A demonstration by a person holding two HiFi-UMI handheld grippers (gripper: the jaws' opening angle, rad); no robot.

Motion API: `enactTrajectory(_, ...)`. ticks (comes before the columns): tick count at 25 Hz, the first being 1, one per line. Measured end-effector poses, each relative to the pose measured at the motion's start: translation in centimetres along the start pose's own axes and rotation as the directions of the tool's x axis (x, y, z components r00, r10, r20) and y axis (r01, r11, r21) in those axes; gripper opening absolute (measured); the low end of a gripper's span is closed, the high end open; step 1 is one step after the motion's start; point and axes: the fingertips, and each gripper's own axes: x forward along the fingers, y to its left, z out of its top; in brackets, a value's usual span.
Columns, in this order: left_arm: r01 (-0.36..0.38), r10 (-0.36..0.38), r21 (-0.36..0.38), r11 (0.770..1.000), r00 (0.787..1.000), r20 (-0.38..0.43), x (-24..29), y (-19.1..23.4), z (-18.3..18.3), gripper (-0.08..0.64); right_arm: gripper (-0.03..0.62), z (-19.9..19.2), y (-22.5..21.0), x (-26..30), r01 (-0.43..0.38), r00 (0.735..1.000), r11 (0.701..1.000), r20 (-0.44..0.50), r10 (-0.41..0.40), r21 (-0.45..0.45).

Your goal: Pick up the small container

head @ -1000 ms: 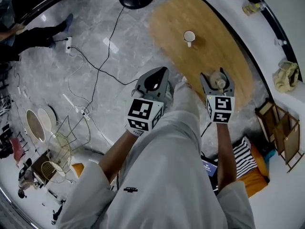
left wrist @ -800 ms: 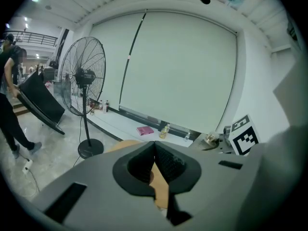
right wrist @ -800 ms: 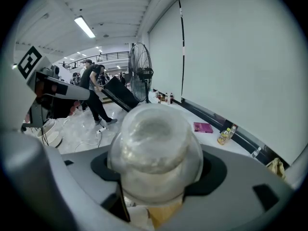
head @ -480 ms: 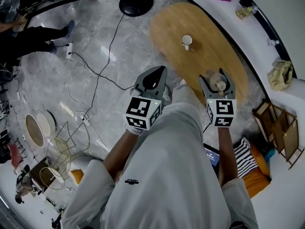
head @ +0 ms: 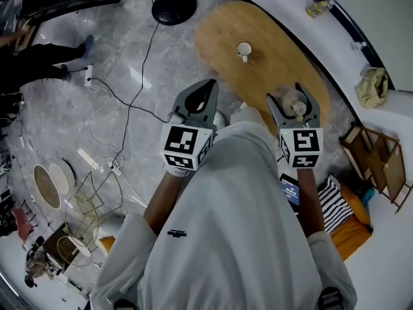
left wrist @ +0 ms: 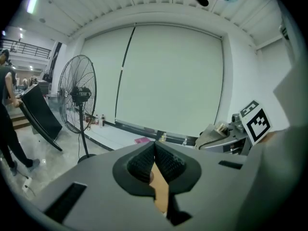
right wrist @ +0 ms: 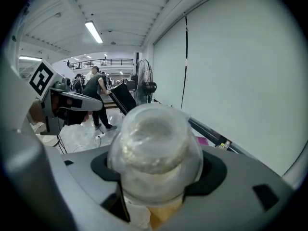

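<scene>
The small container (head: pixel 292 102) is a clear, rounded jar with a pale lid. It sits between the jaws of my right gripper (head: pixel 294 106), held over the near end of the oval wooden table (head: pixel 271 63). In the right gripper view the container (right wrist: pixel 155 148) fills the middle, with the dark pads pressed on its sides. My left gripper (head: pixel 201 99) hangs beside it over the floor at the table's left edge. Its ribbed pads (left wrist: pixel 166 162) meet with nothing between them.
A white cup (head: pixel 243 49) stands on the far part of the table. A standing fan (left wrist: pixel 79 97) has its black base (head: pixel 174 6) on the marble floor, with cables (head: pixel 122 102) trailing across it. A wooden rack (head: pixel 377 166) and a striped cushion (head: pixel 335 205) lie to the right. A person (head: pixel 39 50) stands far left.
The head view has shifted a little, so table and cup sit further left. Both grippers keep their places side by side, and the container stays in the right jaws.
</scene>
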Motion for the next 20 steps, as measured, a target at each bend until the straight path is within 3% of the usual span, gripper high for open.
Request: enactTrajectory(20,0.026,-0.027,0.016,1.000,0.998,0.064,-1.3,0.0,2.8,0.020,0.341,1.8,-0.1,-3.4,0.040,0.997,0.997,0.057,-0.044,0.072)
